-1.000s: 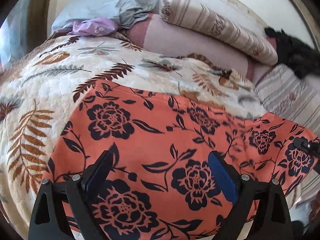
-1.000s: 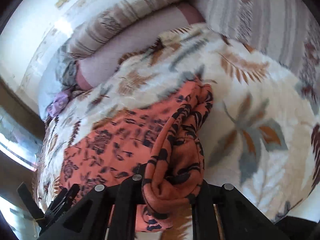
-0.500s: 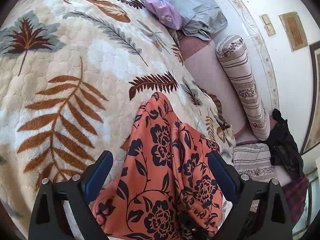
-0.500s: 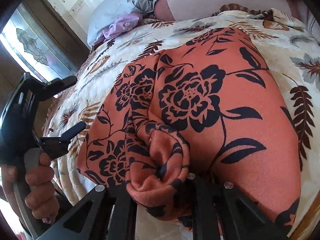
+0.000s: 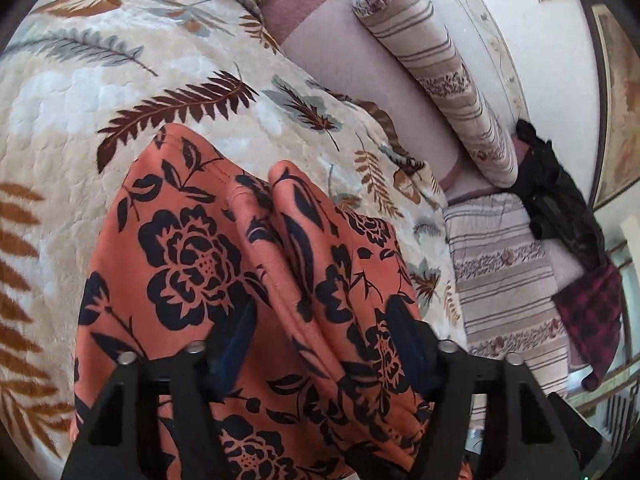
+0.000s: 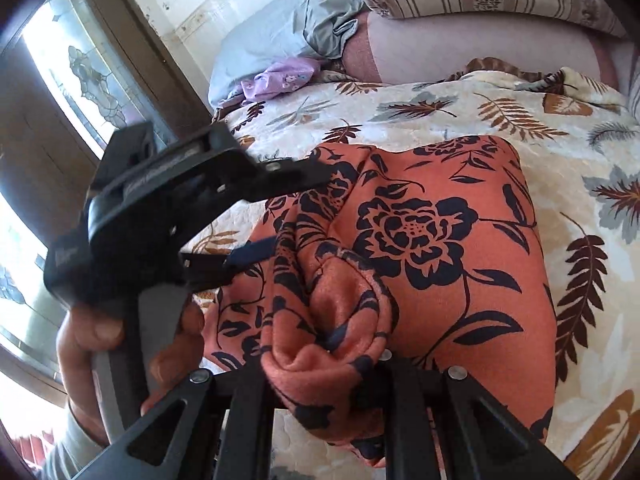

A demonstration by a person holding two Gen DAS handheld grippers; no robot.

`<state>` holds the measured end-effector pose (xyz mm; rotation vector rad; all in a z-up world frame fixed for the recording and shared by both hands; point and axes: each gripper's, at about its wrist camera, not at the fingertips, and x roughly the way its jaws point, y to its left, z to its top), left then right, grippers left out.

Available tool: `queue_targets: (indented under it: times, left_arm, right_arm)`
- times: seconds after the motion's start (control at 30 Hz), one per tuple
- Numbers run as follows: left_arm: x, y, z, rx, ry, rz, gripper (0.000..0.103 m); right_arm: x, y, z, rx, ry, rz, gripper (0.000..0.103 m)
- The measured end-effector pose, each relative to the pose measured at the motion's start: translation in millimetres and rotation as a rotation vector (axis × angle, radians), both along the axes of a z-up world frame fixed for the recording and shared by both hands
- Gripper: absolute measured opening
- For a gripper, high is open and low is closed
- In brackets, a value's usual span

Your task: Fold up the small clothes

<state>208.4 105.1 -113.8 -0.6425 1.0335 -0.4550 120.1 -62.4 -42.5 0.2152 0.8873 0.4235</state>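
- The orange cloth (image 5: pixel 192 264) with black flowers lies on the bed, on top of a cream blanket (image 5: pixel 80 96) with leaf prints.
- The cloth is bunched up into folds down its middle.
- The left claw (image 5: pixel 320 336) has its two fingers on either side of those folds. Its jaws have just been closing in, with the cloth between them. They now seem to press into the cloth from both sides, but they are still partly apart.
- From the right camera, the left claw (image 6: pixel 276 208) comes in from the left, and a hand (image 6: pixel 120 344) holds its handle.
- The right claw (image 6: pixel 320 360) is closed tight on a thick wad of the orange cloth (image 6: pixel 440 240). The wad puffs out just in front of its fingers.
- A striped roll pillow (image 5: pixel 440 76) lies along the far edge of the bed, next to the wall.
- A grey pillow (image 6: pixel 280 32) and a small purple cloth (image 6: pixel 280 78) sit at the far corner of the bed, well away from the orange cloth.
- A striped sheet (image 5: pixel 504 272) lies to the right of the blanket.
- A black thing (image 5: pixel 556 192) and a dark red checked cloth (image 5: pixel 592 312) lie past the sheet.
- A window (image 6: pixel 80 72) with patterned glass stands beside the bed.
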Motion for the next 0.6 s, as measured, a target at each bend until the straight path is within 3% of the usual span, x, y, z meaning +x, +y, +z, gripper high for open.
queue_targets:
  times: [0.1, 0.17, 0.2, 0.3, 0.4, 0.5, 0.6]
  left_arm:
    - [16.0, 3.1, -4.7, 0.05, 0.034, -0.01, 0.05]
    - [23.1, 7.5, -0.8, 0.057, 0.014, -0.04, 0.021]
    - [24.3, 10.6, 5.5, 0.061, -0.015, -0.051, 0.016]
    - [22.5, 22.8, 35.2, 0.063, -0.139, -0.072, 0.014]
    - [28.6, 43.2, 55.7, 0.048, -0.207, -0.094, 0.014]
    - [48.2, 58.0, 33.6, 0.105, -0.141, -0.122, 0.015]
    - [67.5, 70.2, -27.2, 0.222, 0.047, -0.08, 0.017]
  right_arm:
    - [2.5, 14.8, -0.8, -0.041, -0.034, 0.025, 0.013]
    - [1.9, 21.3, 2.5, -0.056, -0.057, 0.04, 0.013]
    - [3.0, 24.5, 4.4, -0.057, -0.065, 0.045, 0.013]
    - [7.3, 35.5, 16.7, -0.026, -0.097, 0.051, 0.013]
    - [10.0, 54.4, 32.2, 0.007, -0.139, 0.065, 0.013]
    - [19.3, 82.8, 20.3, -0.026, -0.115, 0.08, 0.017]
    - [35.0, 104.1, -21.8, -0.001, 0.017, 0.13, 0.03]
